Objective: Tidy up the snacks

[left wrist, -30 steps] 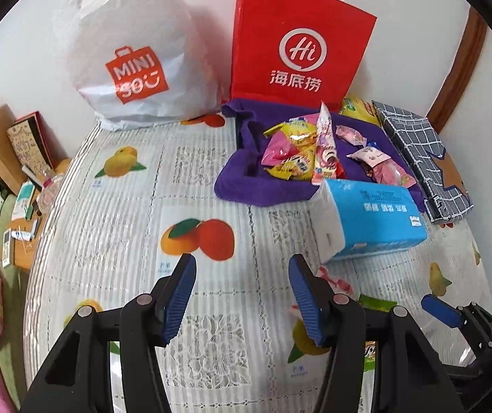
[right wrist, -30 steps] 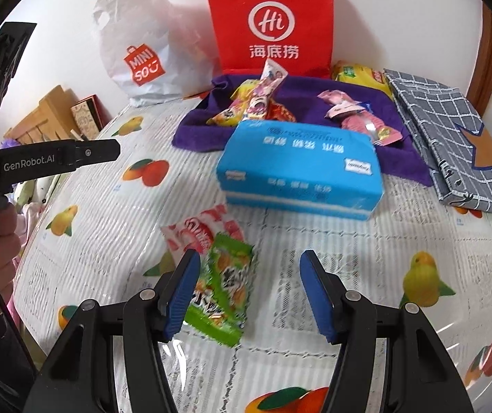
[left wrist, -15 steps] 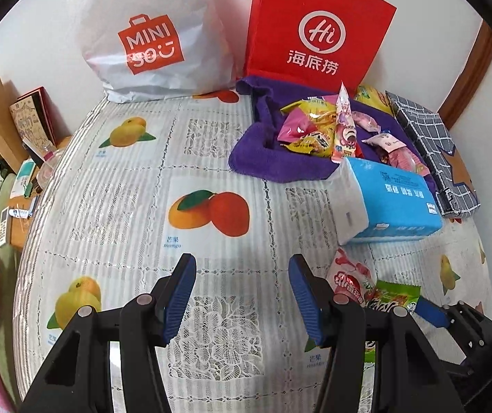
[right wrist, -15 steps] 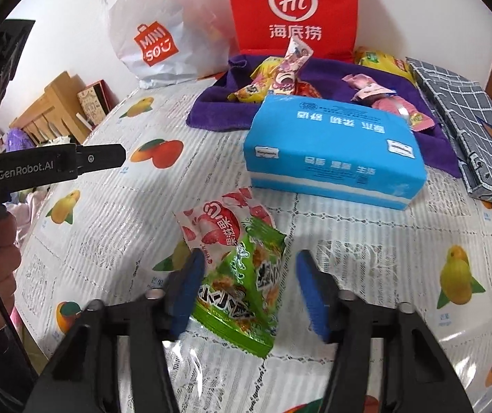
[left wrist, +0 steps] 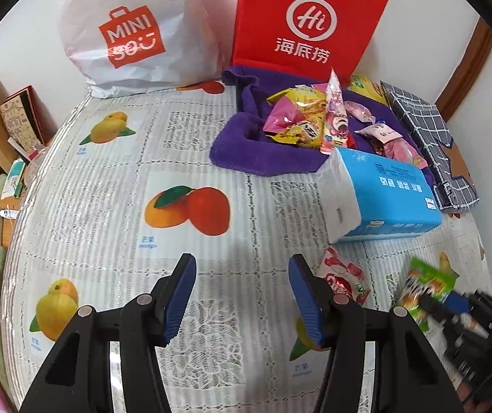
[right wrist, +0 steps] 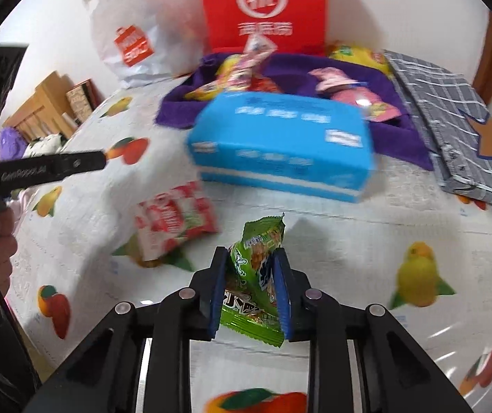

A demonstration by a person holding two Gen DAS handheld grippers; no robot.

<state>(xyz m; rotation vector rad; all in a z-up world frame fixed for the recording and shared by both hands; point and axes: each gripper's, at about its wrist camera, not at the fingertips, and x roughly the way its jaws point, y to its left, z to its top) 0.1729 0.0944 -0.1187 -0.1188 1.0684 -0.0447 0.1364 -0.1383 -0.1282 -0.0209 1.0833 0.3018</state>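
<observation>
Right gripper [right wrist: 250,285] is clenched on the green snack packet [right wrist: 256,275], long axis upright at lower centre; the purple cloth [right wrist: 397,137] with other snacks lies straight ahead, upper centre; left gripper [left wrist: 242,296] released, empty

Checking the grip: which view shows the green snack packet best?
The right wrist view: the green snack packet sits centred, pinched in the right claw. The left wrist view shows it blurred near the right edge.
</observation>
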